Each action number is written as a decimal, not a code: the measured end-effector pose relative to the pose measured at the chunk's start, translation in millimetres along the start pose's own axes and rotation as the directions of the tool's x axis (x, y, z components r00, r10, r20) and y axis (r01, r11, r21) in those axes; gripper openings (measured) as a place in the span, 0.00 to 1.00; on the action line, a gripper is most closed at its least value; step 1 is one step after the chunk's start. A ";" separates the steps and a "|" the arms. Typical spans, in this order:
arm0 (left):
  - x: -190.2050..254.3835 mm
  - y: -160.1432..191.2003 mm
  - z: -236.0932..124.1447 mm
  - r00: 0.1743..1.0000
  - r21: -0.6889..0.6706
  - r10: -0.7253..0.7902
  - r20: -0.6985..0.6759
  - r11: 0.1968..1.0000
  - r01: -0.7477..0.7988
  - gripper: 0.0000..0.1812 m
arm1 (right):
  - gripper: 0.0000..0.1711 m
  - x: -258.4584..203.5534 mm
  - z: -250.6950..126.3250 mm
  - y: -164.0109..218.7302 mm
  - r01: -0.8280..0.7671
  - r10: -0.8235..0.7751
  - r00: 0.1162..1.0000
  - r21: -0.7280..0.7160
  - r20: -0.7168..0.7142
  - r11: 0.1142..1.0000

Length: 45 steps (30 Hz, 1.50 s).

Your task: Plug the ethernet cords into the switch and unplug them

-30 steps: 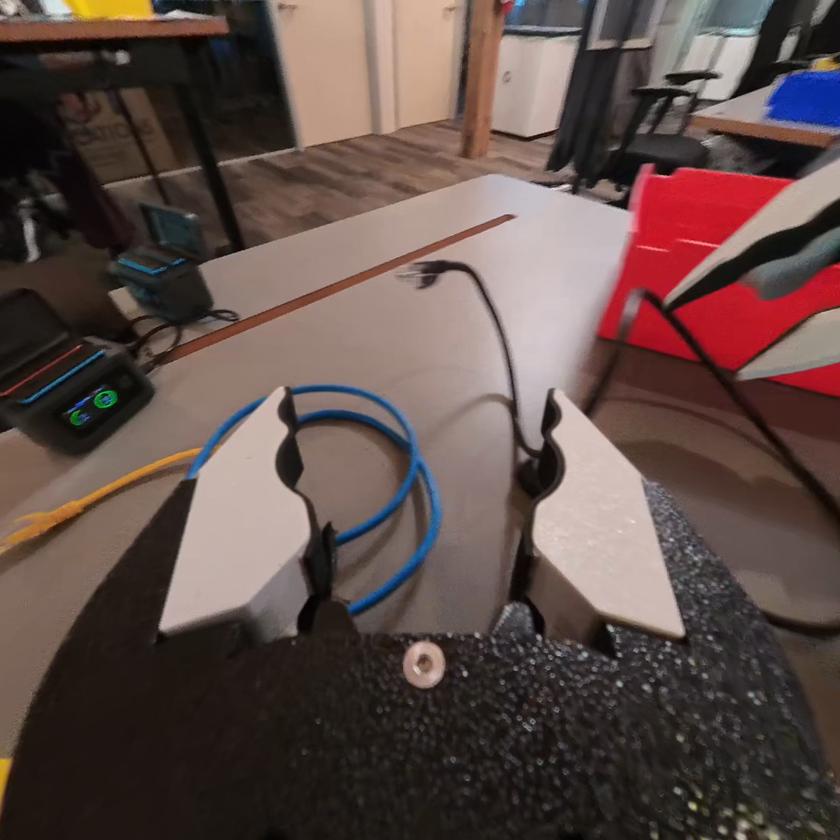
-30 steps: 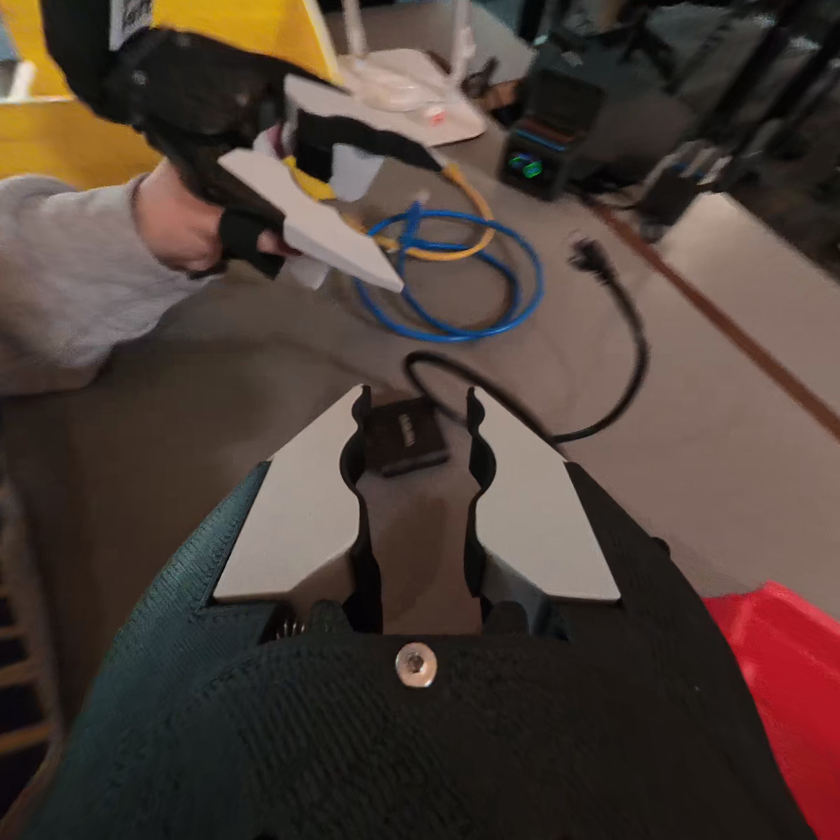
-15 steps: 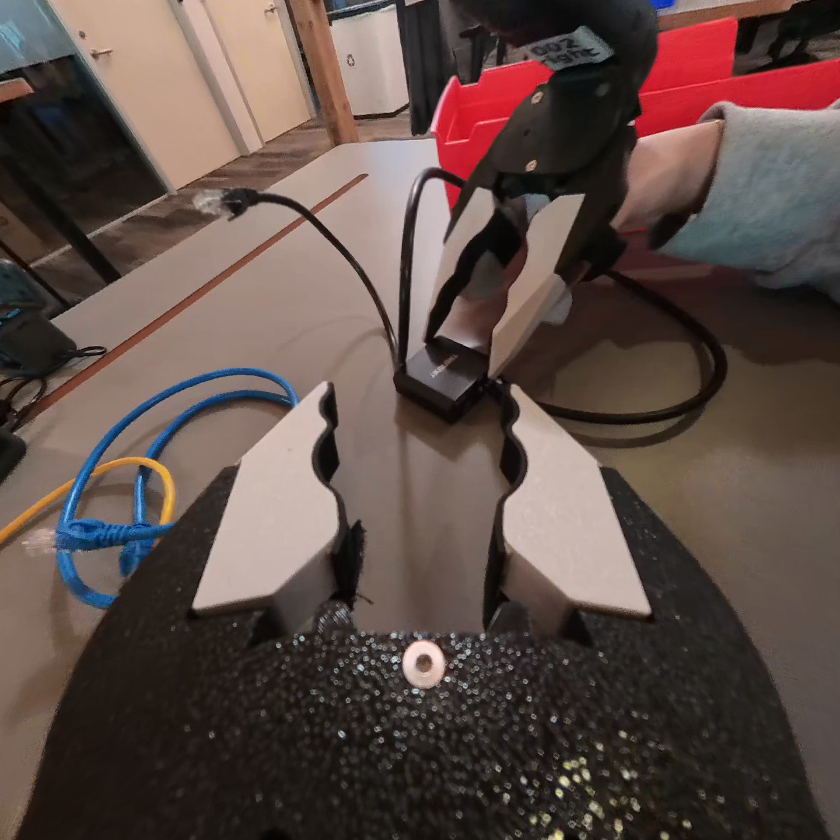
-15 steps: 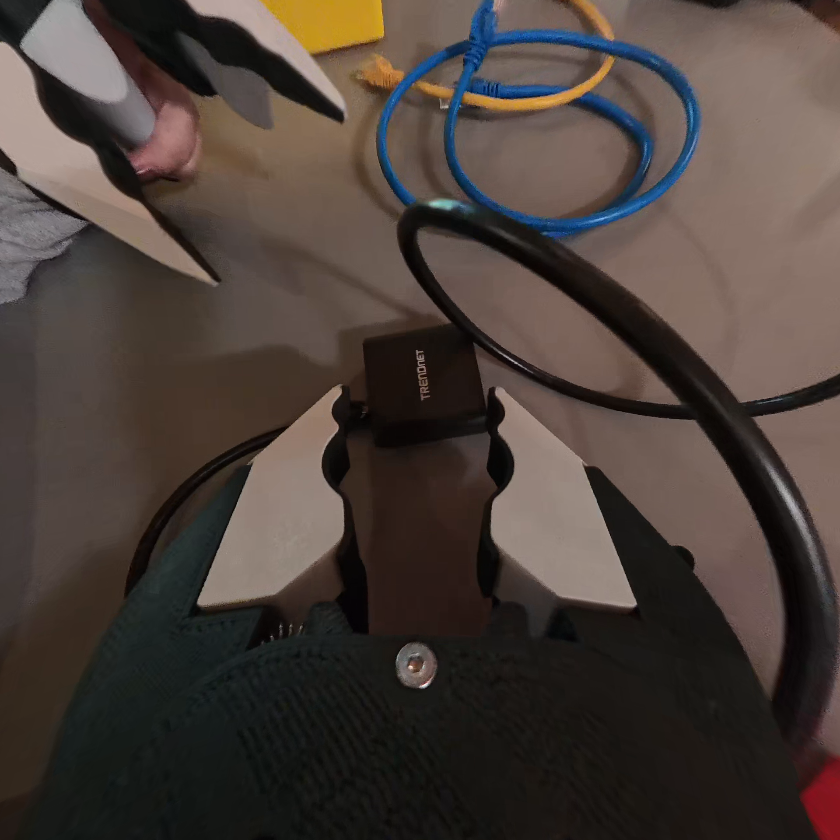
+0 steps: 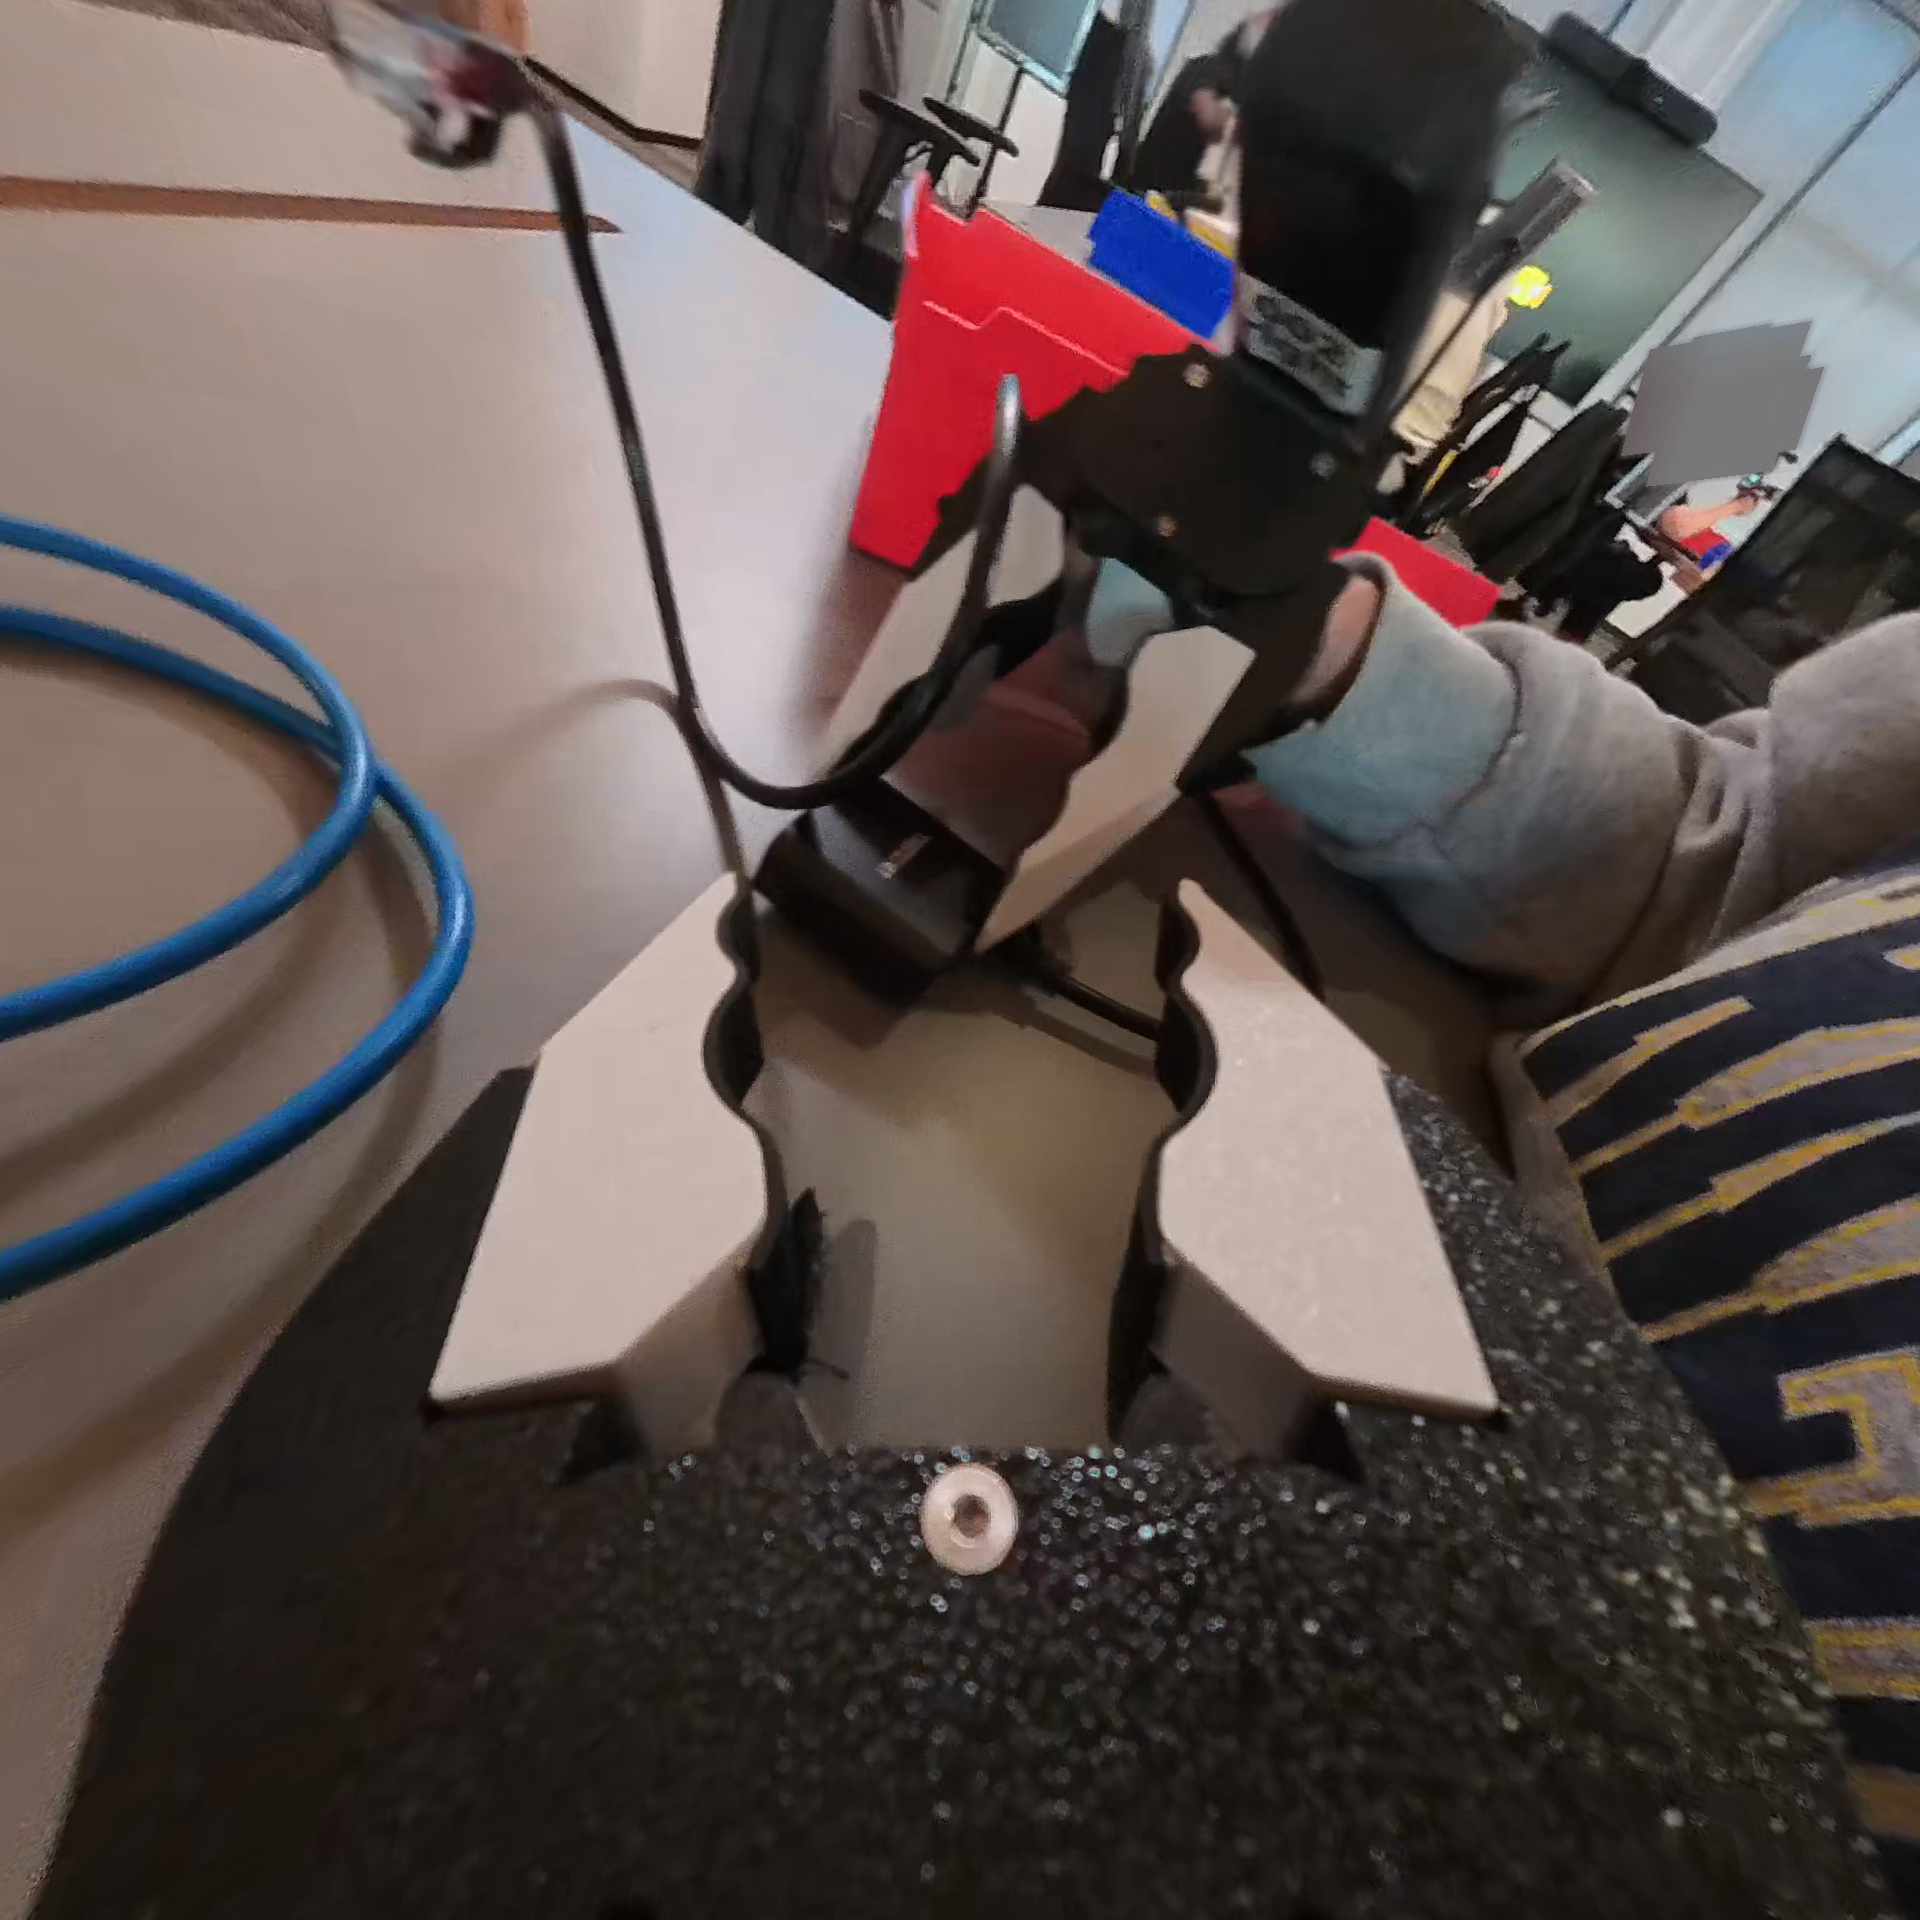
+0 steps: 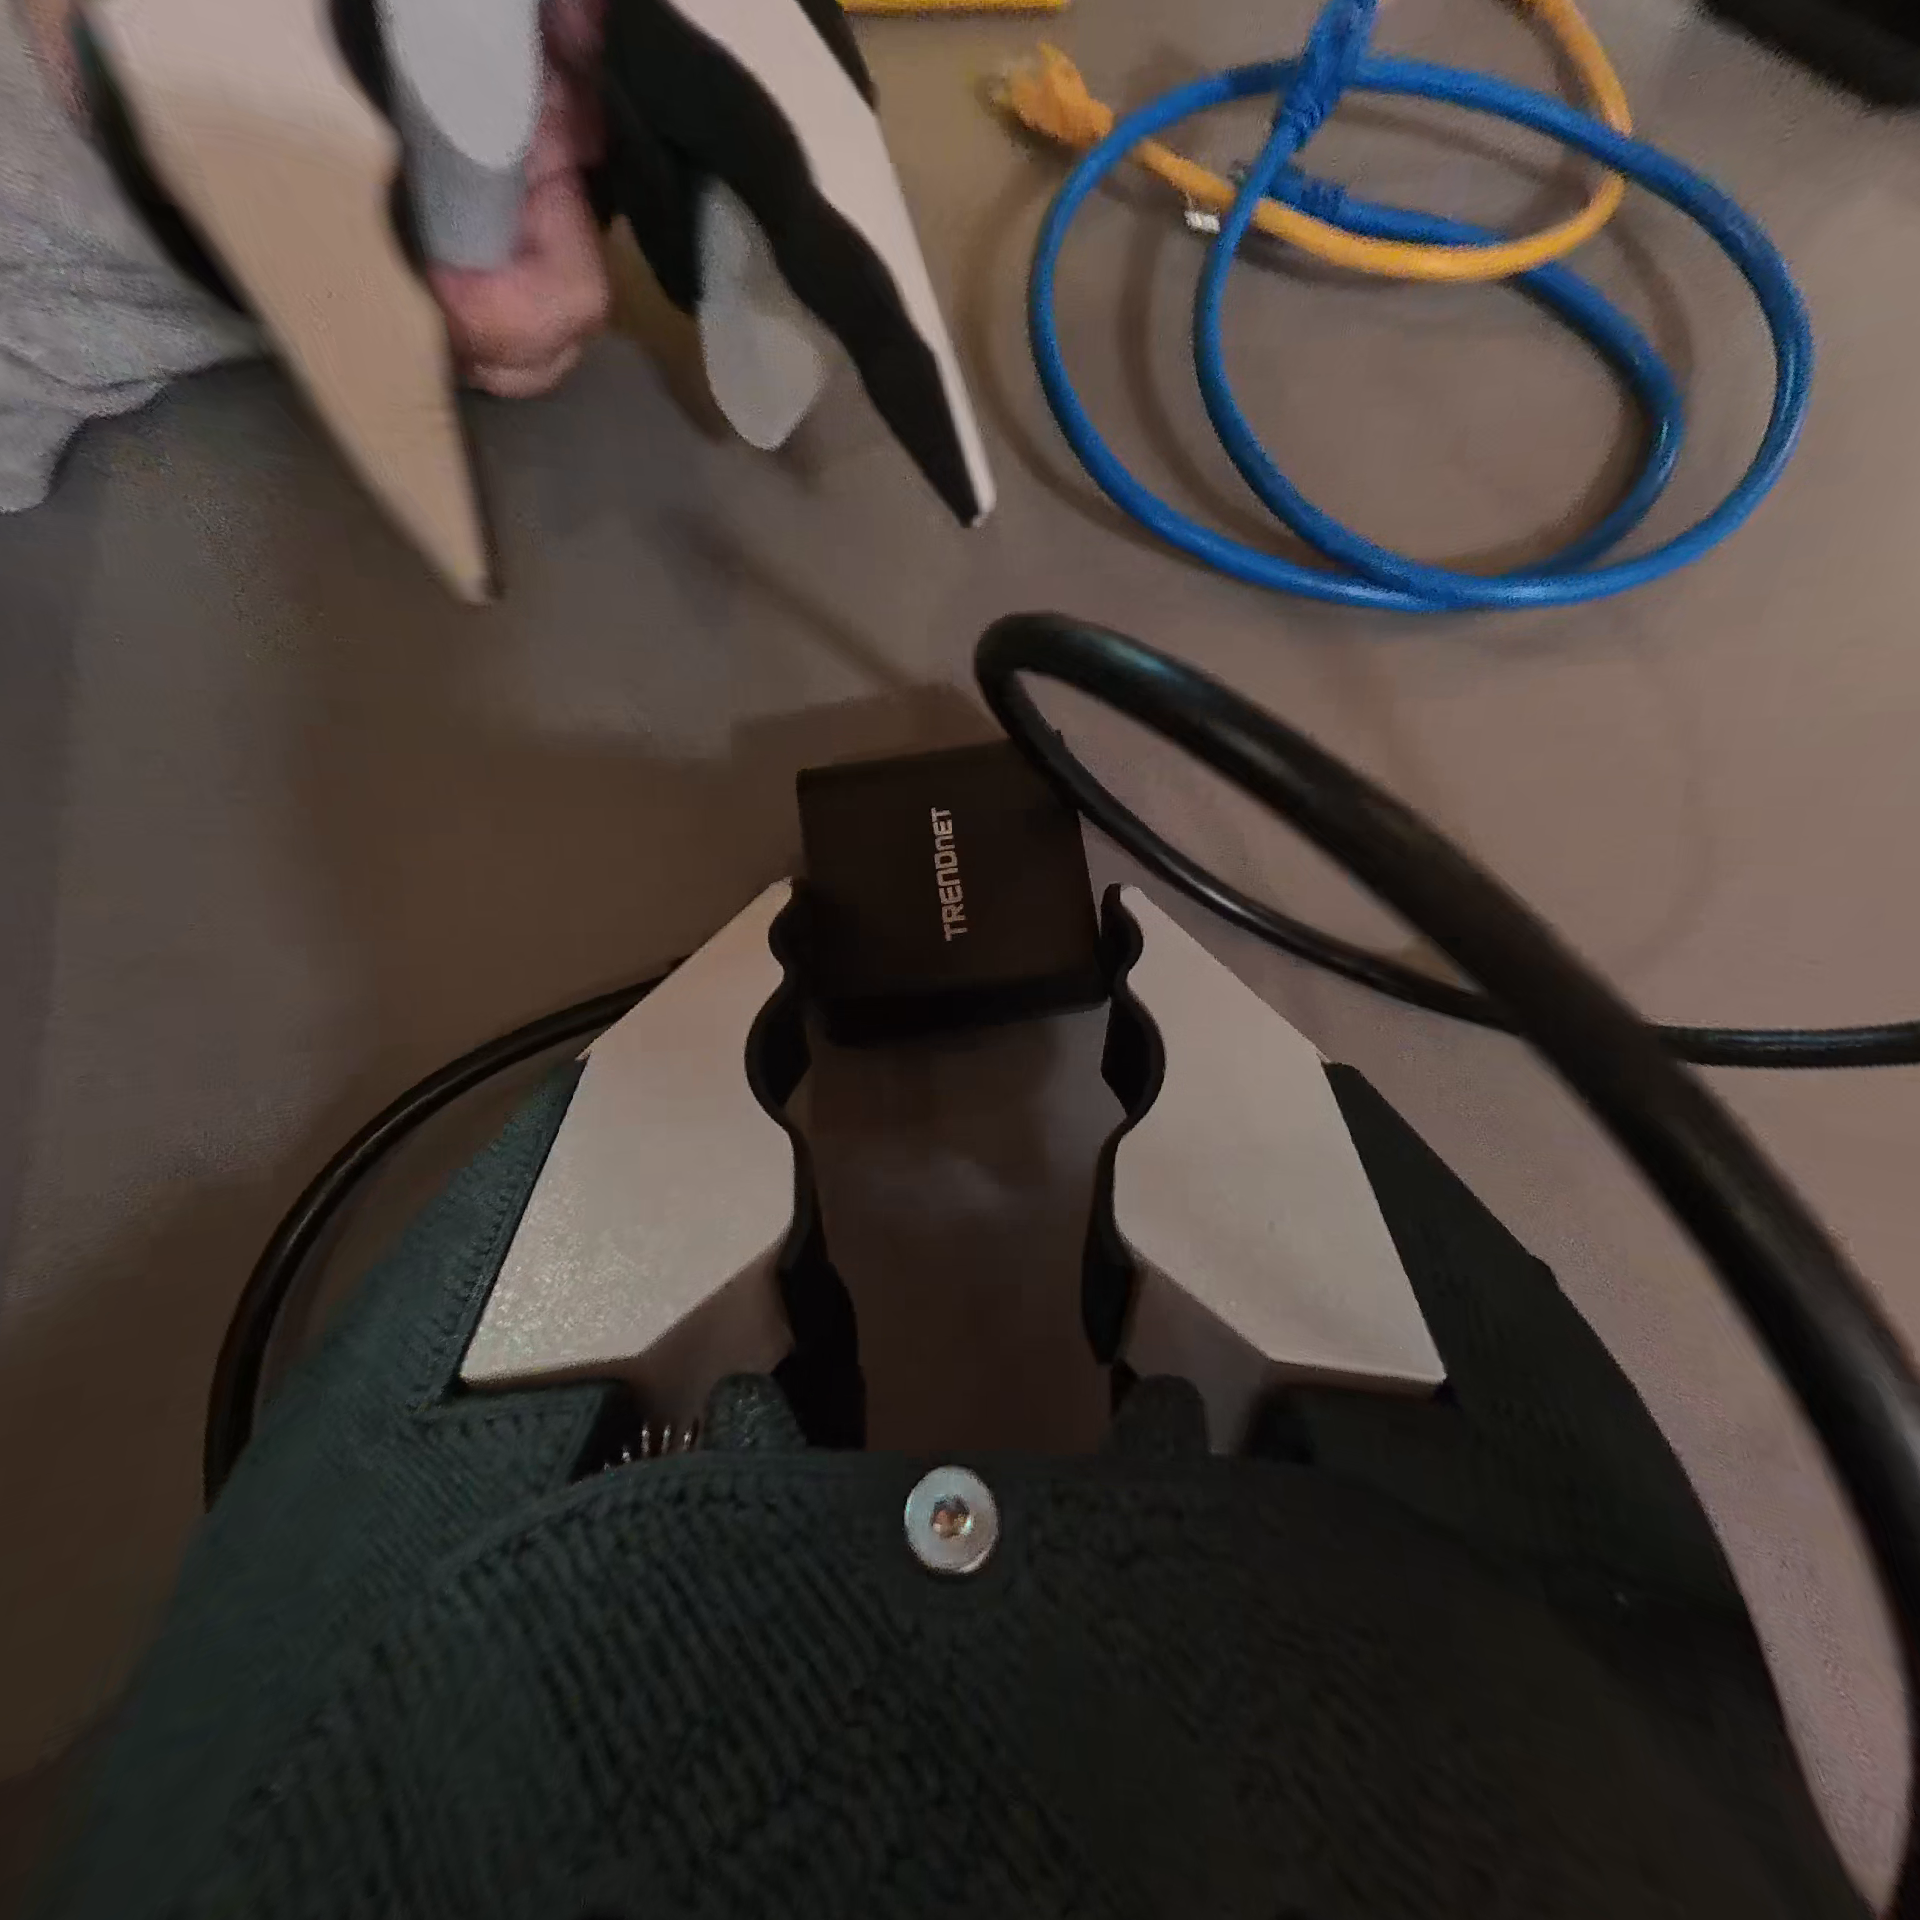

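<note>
The small black switch (image 6: 940,883) lies on the grey table. My right gripper (image 6: 948,914) is shut on its near end, one finger pressed to each side. In the left wrist view that gripper (image 5: 914,862) stands over the switch (image 5: 862,914). My left gripper (image 5: 956,925) is open and empty, with its tips just short of the switch. It also shows at the top left of the right wrist view (image 6: 722,551). A black cord (image 6: 1351,831) loops up from the switch's far corner. Its free plug (image 5: 436,83) hangs blurred in the air. A coiled blue cord (image 6: 1455,416) and a yellow cord (image 6: 1403,249) lie beyond.
A red bin (image 5: 997,364) stands at the table's far edge behind the right gripper. Another black cable (image 6: 312,1195) curves along the table near the right gripper's left side. A patterned dark and gold fabric (image 5: 1714,1247) is close on the left gripper's right. The gap from one gripper's tips to the other's is roughly 7 cm.
My left gripper has moved in closer to the switch and turned to the right, still open. My right gripper has stayed on the switch. The black cord's plug has swung to the upper left.
</note>
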<state>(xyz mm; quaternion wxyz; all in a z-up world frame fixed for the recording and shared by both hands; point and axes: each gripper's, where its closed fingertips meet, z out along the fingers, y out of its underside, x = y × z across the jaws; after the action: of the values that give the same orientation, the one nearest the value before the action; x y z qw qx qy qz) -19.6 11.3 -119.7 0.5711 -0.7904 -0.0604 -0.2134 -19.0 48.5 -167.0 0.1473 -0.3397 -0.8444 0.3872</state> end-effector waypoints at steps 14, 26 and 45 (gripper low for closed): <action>39.6 -11.8 10.2 0.796 -0.031 -0.451 -0.404 0.876 0.481 0.23 | 0.32 -40.1 -33.0 -54.0 0.458 -0.382 0.882 0.311 -0.277 0.833; 45.7 -4.4 4.0 0.931 0.013 -0.212 -0.297 0.974 0.226 0.12 | 0.33 -63.6 -59.7 -88.2 0.503 -0.365 0.861 0.490 -0.354 0.712; 57.7 16.2 -68.7 0.793 -0.148 0.608 0.022 0.787 -0.599 0.12 | 0.19 50.9 -12.2 -165.4 0.065 -0.021 0.982 0.228 -0.188 0.971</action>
<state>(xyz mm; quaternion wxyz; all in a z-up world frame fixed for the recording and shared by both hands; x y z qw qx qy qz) 19.6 -66.5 -92.9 0.5529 -0.8112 0.1904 0.0039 -125.7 12.6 -35.0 0.2719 -0.3359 -0.7830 0.4474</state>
